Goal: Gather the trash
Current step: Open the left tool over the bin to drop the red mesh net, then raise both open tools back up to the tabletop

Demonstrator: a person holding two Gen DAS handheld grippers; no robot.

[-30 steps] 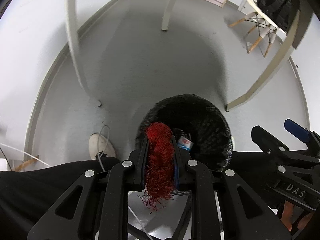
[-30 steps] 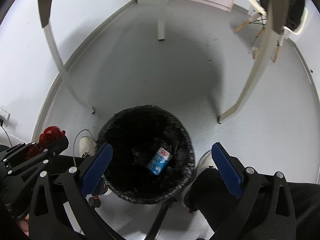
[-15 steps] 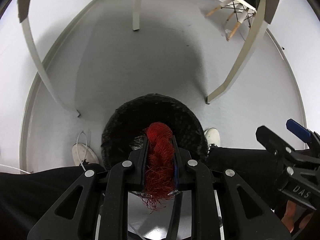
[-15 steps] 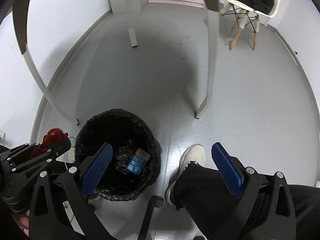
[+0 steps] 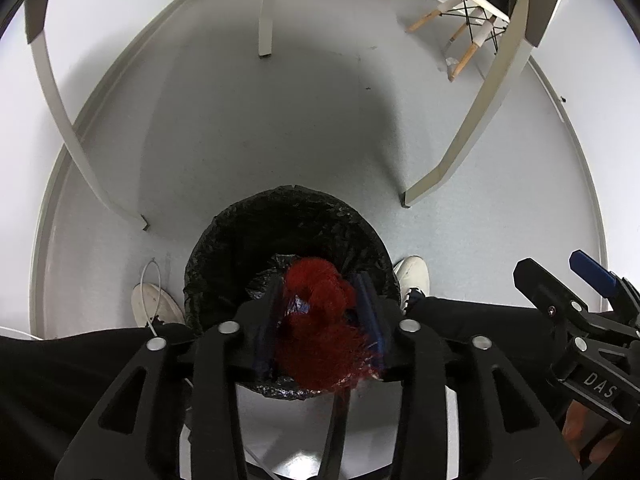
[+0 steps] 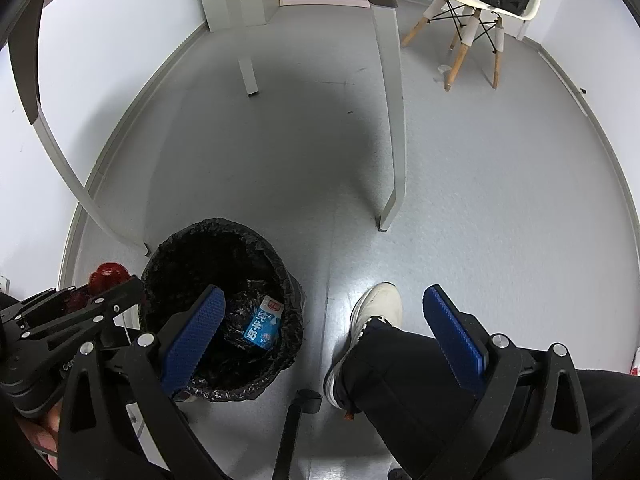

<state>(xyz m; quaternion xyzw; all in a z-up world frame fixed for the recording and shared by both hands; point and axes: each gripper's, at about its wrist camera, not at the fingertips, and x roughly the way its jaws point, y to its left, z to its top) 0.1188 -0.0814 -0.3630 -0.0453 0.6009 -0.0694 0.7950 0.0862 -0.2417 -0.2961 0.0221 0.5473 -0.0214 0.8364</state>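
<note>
A black-lined trash bin (image 5: 240, 240) stands on the grey floor; it also shows in the right wrist view (image 6: 192, 248). My left gripper (image 5: 322, 288) hangs over the bin with its jaws parted. A red tassel of threads (image 5: 320, 320) sits loose and blurred between its pads; its top shows in the right wrist view (image 6: 106, 274). A blue and white milk carton (image 6: 262, 322) lies inside the bin. My right gripper (image 6: 320, 312) is wide open and empty, to the right of the bin, above the person's leg.
White table legs (image 6: 394, 120) stand around the bin. The person's white shoes (image 6: 374, 310) and black trousers flank the bin. A white chair (image 6: 476, 4) with a black bag stands at the far right. A wall runs along the left.
My left gripper's jaws have opened and the red tassel has come loose and spread between them. My right gripper has swung to the right, away from the bin.
</note>
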